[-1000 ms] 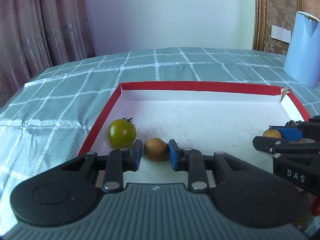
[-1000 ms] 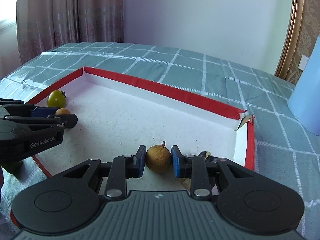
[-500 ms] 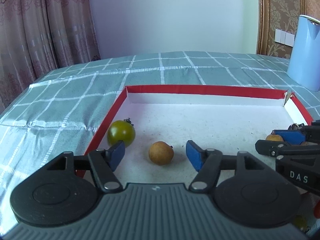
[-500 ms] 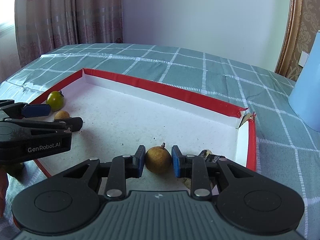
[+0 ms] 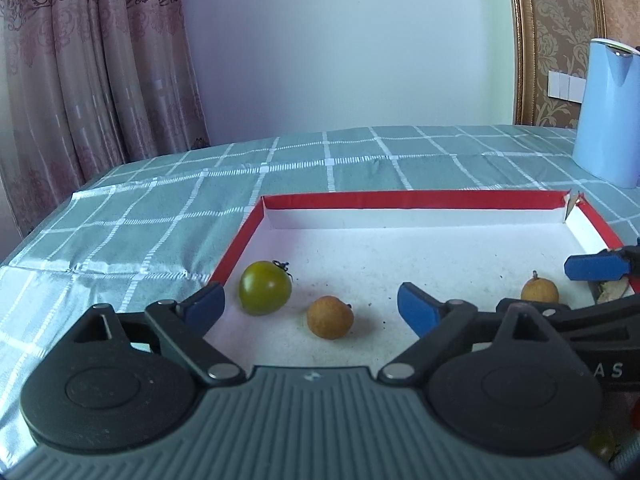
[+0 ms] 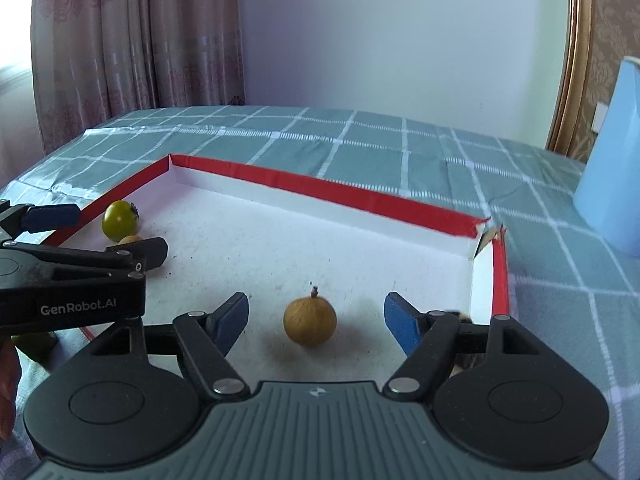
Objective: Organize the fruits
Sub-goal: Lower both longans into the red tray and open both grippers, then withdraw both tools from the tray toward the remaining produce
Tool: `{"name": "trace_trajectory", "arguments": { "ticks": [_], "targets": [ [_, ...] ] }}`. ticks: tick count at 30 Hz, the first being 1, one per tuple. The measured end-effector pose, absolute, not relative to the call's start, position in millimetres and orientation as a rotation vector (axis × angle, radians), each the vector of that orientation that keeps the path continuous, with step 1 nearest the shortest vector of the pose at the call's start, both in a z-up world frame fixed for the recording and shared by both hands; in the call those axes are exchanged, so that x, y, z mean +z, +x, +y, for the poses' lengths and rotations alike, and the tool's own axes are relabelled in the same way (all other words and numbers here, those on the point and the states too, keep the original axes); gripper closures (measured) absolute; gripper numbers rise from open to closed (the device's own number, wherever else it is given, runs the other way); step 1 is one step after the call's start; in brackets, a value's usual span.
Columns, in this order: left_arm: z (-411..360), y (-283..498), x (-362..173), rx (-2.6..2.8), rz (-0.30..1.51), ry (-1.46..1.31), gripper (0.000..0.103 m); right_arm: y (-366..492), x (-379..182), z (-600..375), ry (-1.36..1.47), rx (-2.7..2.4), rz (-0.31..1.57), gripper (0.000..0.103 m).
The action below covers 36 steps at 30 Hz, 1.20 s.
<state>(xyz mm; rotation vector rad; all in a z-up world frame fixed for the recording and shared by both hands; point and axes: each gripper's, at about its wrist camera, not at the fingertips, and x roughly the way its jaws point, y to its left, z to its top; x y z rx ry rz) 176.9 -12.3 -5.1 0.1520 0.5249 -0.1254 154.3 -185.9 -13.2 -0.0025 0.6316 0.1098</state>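
A pinkish patterned curtain hangs at the far left behind the tabletop, which is covered in a teal cloth with a white grid. On that cloth sits a shallow white cardboard tray with a red taped rim. At the tray's left end, just inside the rim, lies a round green tomato with a dark stem, and just beside it to the right, apart by a narrow gap, rests a small round tan-brown longan fruit. The left gripper hovers in front of these two with its blue-padded jaws spread wide and gripping nothing; the tan fruit lies on the tray floor between the pads, touching neither, and the tomato sits just inside the left pad. Seen from the right wrist camera, the same gripper shows side-on, its black body lettered GenRobot.AI, with the tomato and the tan fruit partly hidden behind its lower finger. Further right, near the tray's right wall, a second small round tan-brown longan with a short stem stands on the white floor. The right gripper is level with it, jaws likewise wide apart and empty, the fruit centred between the pads and clear of both. At the far right a pale blue plastic jug stands on the cloth beyond the tray's torn corner.
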Motion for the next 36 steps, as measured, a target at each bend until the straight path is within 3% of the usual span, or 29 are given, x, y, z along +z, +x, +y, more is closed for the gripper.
{"name": "trace_trajectory", "arguments": {
  "ticks": [14,17,27,36],
  "targets": [
    [14.0,135.8,1.0,-0.086,0.437,0.15,0.001,93.8,7.6,-208.9,0.073,0.112,0.475,0.028],
    [27.1,126.8,-0.6,-0.074,0.436,0.119,0.0,77.1,6.2,-218.1,0.101,0.106,0.442,0.02],
    [57.3,106.1,3.2,-0.037,0.424,0.028,0.0,42.3,-10.0,-241.0,0.156,0.07,0.46,0.02],
    [75.1,86.8,-5.9,-0.047,0.468,0.05,0.0,27.7,-26.7,-226.4,0.017,0.082,0.554,0.02]
  ]
}}
